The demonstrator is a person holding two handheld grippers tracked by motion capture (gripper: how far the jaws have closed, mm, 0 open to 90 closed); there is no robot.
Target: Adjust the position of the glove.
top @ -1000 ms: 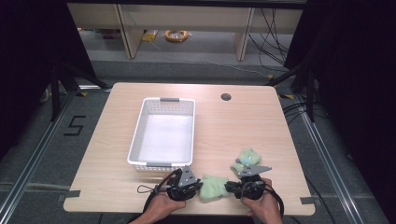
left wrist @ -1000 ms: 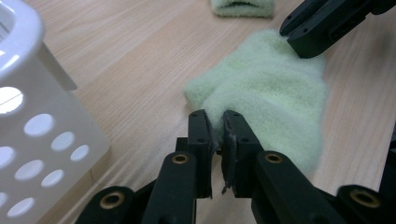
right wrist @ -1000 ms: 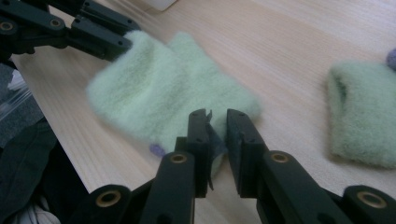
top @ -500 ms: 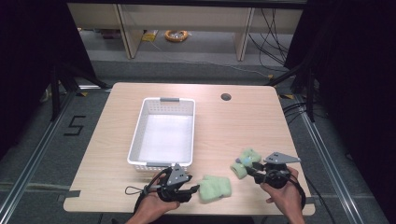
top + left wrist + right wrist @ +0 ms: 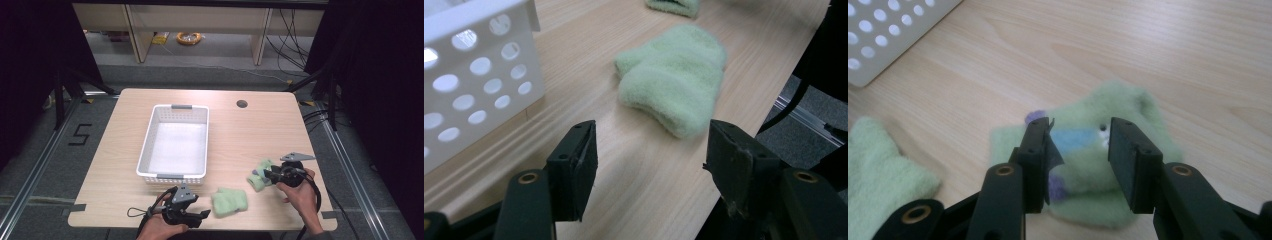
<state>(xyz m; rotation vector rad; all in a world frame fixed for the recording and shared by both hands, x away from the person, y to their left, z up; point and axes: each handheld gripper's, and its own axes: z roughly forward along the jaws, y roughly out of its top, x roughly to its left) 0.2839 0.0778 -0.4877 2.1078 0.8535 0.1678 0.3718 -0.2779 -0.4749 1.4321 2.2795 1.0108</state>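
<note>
Right gripper [image 5: 1075,165] hovers over the patterned sock [image 5: 1088,165], jaws apart and just opened, nothing pinched. Left gripper [image 5: 649,170], also newly spread and empty, faces the plain sock [image 5: 674,85] just ahead. A shallow pinch could let the fluffy socks slip.

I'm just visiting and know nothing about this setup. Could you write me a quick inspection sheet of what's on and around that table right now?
Surface: wooden table, with a round hole near the far edge.
Job's things: plain green sock lying flat near the front edge; patterned green sock to its right; white basket, nothing seen inside.
Clutter: nothing seen.
Grippers: left gripper open, just opened, nothing between its jaws, plain sock ahead of it; right gripper open above the patterned sock.
Cables: one trails from each gripper; more lie on the floor behind the table.
Surroundings: shelving behind with a yellow coil; a "5" marked on the floor.
</note>
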